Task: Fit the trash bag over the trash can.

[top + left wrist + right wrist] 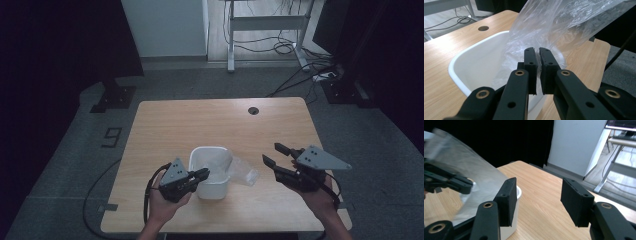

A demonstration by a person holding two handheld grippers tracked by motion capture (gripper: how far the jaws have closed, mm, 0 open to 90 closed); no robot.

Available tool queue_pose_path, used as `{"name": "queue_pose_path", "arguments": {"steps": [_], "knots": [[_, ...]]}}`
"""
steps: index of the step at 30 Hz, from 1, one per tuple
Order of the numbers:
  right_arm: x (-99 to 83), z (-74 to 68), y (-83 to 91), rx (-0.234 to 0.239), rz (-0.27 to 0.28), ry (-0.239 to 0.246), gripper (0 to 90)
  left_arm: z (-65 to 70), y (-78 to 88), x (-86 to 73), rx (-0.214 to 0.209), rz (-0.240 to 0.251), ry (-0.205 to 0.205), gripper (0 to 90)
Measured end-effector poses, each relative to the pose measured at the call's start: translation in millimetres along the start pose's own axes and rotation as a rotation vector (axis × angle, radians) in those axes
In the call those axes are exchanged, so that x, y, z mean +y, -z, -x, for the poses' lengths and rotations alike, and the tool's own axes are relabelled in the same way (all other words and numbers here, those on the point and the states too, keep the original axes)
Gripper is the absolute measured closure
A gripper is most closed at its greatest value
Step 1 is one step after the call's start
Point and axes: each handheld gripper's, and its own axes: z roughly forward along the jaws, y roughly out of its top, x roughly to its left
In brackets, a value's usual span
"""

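A white plastic bin (200, 151) stands near the front middle of the wooden table (200, 120). A clear plastic bag (243, 172) sits partly inside it and spills over its right rim. My left gripper (204, 174) reaches over the bin's left front rim, jaws shut on the bag's film. In the left gripper view the left gripper (538, 51) pinches the bag (554, 22) above the bin (456, 62). My right gripper (270, 153) hovers open to the right of the bag, nothing between its jaws. The right gripper view shows the right gripper (539, 181), the bin (518, 191), the bag (474, 177) and the left gripper (461, 183).
A round cable hole (253, 110) lies near the table's far edge. Beyond the table a white desk frame (267, 22) stands on the floor with cables (300, 75) around it. A black stand base (114, 97) sits at the far left.
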Motion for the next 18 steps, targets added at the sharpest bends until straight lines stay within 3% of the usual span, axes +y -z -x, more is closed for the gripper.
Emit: {"name": "queue_pose_path", "arguments": {"steps": [3, 10, 18], "knots": [[-2.8, 0.5, -14.0, 0.027, -0.022, 0.005, 46.8, -1.1, 0.3, 1.0, -0.004, 0.005, 0.006, 84.5], [-3.3, -14.8, -42.0, 0.096, -0.05, 0.043, 48.3, -2.0, 0.2, 2.0, -0.009, 0.002, 0.003, 84.2], [-0.6, -26.3, -55.0, 0.152, -0.064, 0.069, 50.1, -3.2, 0.6, 2.3, -0.012, 0.003, 0.007, 84.0]]}}
